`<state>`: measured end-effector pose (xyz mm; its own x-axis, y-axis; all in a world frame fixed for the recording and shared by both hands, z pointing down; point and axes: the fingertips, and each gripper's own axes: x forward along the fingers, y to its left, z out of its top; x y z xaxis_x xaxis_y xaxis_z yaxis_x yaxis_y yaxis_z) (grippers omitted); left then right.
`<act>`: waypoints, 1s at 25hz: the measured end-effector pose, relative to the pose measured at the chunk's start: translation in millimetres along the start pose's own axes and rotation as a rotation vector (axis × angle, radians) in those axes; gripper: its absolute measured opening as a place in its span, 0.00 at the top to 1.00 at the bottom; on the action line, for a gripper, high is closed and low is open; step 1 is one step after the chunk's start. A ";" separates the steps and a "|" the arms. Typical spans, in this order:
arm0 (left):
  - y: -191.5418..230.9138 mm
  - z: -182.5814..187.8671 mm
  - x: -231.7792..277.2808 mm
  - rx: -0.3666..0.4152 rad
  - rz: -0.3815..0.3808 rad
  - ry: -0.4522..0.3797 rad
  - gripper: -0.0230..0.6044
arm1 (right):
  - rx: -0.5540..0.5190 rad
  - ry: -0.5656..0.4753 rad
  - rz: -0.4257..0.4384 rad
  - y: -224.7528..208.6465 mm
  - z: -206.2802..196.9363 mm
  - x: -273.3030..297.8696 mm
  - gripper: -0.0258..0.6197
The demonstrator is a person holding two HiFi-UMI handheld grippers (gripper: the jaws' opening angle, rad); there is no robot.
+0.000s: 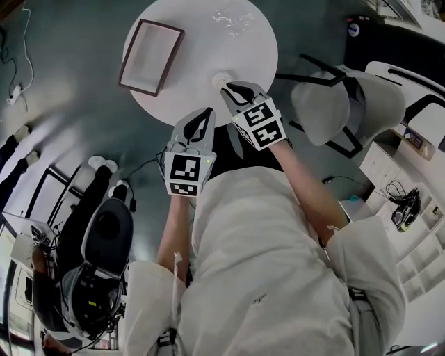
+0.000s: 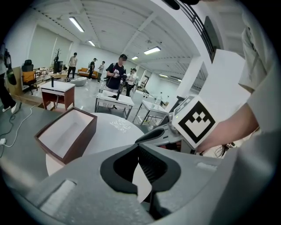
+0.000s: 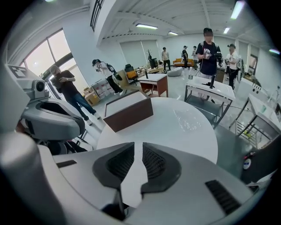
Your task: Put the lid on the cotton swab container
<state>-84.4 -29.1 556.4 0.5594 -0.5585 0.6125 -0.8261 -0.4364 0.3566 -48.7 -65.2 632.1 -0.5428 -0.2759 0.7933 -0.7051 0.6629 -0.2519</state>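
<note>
On the round white table [image 1: 208, 49], a small white round piece [image 1: 221, 78] sits at the 6 o'clock edge. It is just at the tip of the right gripper [image 1: 230, 85], on the 10 o'clock side; the head view does not show whether they touch. In the right gripper view those jaws stand a narrow slit apart, and only plain white shows in the slit. The left gripper [image 1: 206, 111] hangs off the table at about 7 o'clock from the piece, its jaw tips meeting with nothing between them.

A clear, glinting plastic thing [image 1: 233, 17] lies at 1 o'clock on the table, well apart from both grippers. Whether it is lid or container I cannot tell.

The brown-rimmed rectangular tray [image 1: 131, 52] lies at 9 o'clock and shows only its white inside.
</note>
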 end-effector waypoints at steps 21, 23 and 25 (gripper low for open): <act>9.3 -14.9 -2.1 -0.012 0.005 0.029 0.95 | -0.108 0.080 -0.113 -14.5 -3.8 38.4 0.83; 9.1 -15.8 -1.2 -0.012 0.003 0.033 0.95 | -0.103 0.080 -0.116 -15.0 -3.4 40.0 0.83; 9.2 -15.9 -0.3 -0.012 0.003 0.035 0.95 | -0.097 0.080 -0.120 -15.7 -3.6 40.8 0.83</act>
<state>-93.2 -21.8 570.8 0.5546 -0.5345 0.6378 -0.8285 -0.4260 0.3634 -58.2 -84.3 670.5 -0.4167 -0.3033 0.8569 -0.7128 0.6940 -0.1010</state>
